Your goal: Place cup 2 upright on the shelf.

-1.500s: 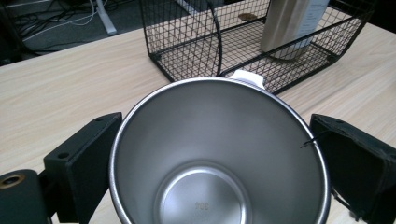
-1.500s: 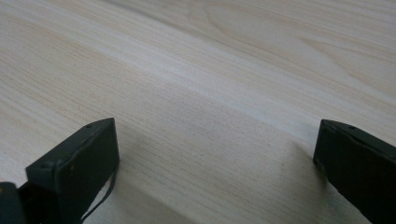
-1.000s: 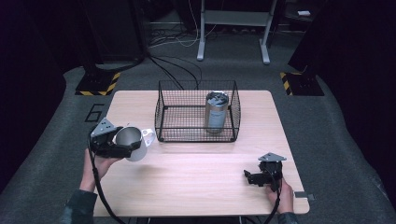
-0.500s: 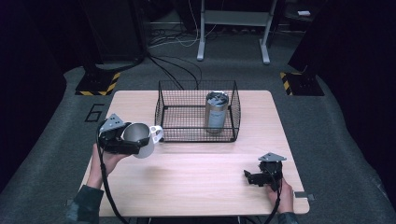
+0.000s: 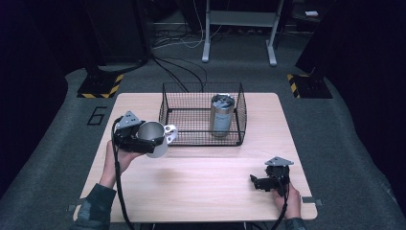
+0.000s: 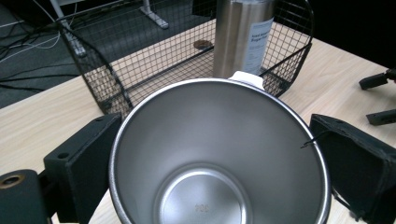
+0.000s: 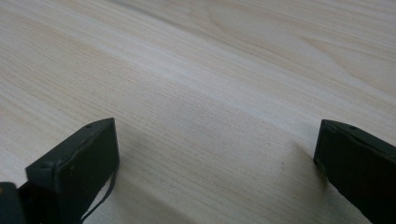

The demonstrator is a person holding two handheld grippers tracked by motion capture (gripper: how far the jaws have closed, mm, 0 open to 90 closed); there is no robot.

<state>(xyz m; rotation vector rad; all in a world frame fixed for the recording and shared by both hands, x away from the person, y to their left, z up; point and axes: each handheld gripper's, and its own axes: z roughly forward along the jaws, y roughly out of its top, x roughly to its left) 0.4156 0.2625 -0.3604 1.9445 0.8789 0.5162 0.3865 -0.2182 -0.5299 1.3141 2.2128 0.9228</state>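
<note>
In the left gripper view, the steel mug point(image 6: 217, 154) is cut off by the bottom edge of the frame, so its outer wall and base are hidden; only its open mouth, its inside and a white handle tip at the far rim can be made out. The mug is clamped between the two black jaws of the left gripper point(image 6: 217, 163), one pressed to each side of the rim. In the high view, the same mug point(image 5: 154, 139) is seen at the left of centre, held above the table point(image 5: 201, 177) just beside the left wall of the wire basket point(image 5: 201, 115). At the lower right, the right gripper point(image 5: 258, 182) is rested on the wood; in the right gripper view its jaws are spread wide apart with nothing between them. Farther back, a steel tumbler point(image 5: 221, 115) is stood upright inside the basket, its label too small to be read.
</note>
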